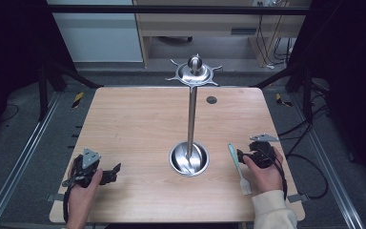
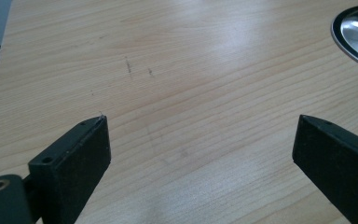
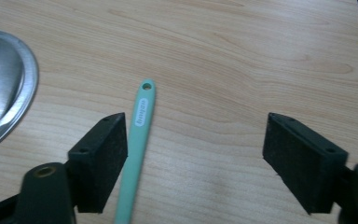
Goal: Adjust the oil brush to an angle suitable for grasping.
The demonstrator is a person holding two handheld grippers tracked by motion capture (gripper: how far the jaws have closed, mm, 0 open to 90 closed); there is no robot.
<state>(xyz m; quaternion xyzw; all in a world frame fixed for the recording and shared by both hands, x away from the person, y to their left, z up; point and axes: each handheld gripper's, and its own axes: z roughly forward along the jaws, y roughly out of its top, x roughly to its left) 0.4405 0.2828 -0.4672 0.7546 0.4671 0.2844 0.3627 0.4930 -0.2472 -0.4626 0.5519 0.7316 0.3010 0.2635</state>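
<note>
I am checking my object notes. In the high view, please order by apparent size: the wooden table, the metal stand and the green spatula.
1. wooden table
2. metal stand, tall with its top nearer the camera, so somewhat unsure
3. green spatula

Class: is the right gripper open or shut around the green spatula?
Open: the right gripper has its fingers wide apart; the green spatula lies flat beside one.

Soft overhead light falls evenly on the tabletop (image 1: 138, 124), leaving the surroundings nearly black. The steel stand (image 1: 191, 114) throws bright glare off its base. Both close views are mildly soft, with a pale sheen across the wood.
</note>
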